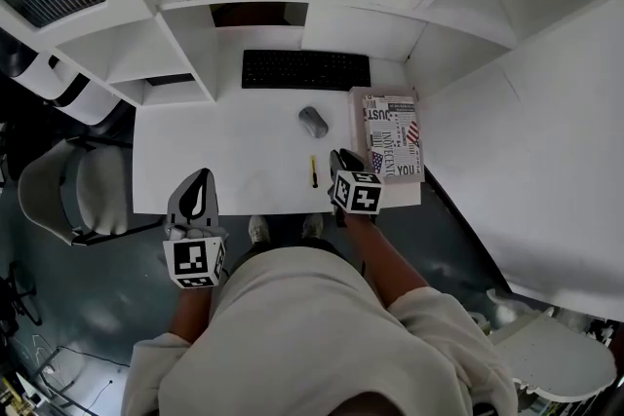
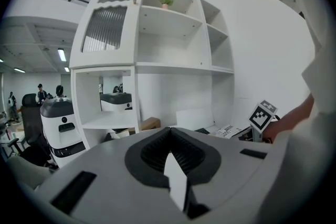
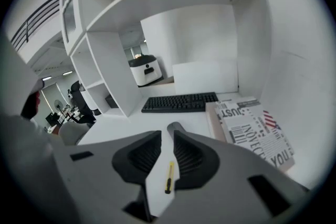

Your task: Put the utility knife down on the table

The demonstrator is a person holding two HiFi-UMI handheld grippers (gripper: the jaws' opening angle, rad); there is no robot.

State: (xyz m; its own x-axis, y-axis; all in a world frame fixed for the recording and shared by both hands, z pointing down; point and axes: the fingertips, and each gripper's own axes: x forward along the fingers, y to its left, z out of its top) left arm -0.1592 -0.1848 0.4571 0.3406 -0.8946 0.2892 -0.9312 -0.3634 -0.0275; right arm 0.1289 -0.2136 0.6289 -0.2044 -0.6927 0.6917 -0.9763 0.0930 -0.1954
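**Utility knife at rest on the counter, both grippers empty**

The utility knife [image 1: 314,170] lies flat on the white counter [image 1: 224,161], near its front edge and well short of the mouse [image 1: 313,121]. The right gripper [image 1: 342,159], just beside the knife, has its jaws a narrow gap apart and holds nothing; the knife shows through that gap. The left gripper [image 1: 199,182], well apart at the counter's edge, is closed on nothing. Judged risk: if the right gripper pulls away carelessly, it could brush the knife and slide it off the near edge.
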